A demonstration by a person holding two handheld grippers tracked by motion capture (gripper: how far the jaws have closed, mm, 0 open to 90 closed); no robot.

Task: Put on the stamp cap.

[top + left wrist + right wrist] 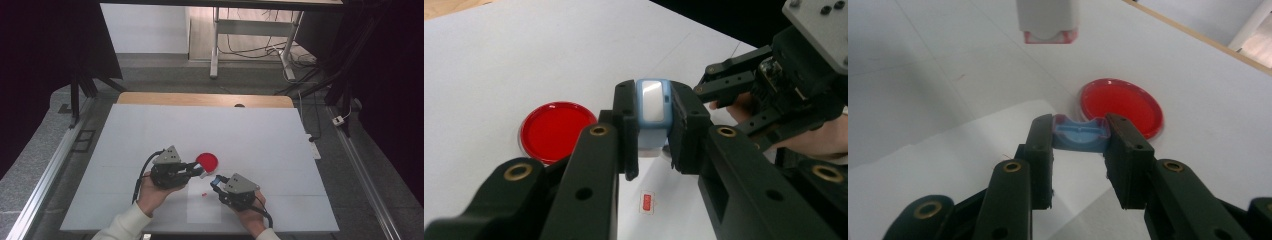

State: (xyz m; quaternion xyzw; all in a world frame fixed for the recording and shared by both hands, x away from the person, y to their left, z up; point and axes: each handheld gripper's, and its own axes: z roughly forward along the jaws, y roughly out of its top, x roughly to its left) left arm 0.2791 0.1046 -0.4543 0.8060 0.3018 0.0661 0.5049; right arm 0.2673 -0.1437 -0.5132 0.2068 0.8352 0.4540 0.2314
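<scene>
A small blue and white stamp-like block [653, 107] is clamped between the jaws of my left gripper [653, 130], held above the table. In the right gripper view the block [1048, 20] hangs at the top and shows a red underside. My right gripper [1080, 142] is shut on a small blue cap [1080, 134], a short way below and beside that block. In the high view the left gripper [198, 170] and right gripper [216, 181] are close together at the table's front centre. A round red dish [207, 160] lies flat just beyond them.
A white paper sheet [204, 211] lies near the front edge with a small red mark [204, 194] on it, also seen as a red mark [647, 202] under the left jaws. The white table [260, 135] spreads wide behind; a wooden edge [205, 99] runs along its back.
</scene>
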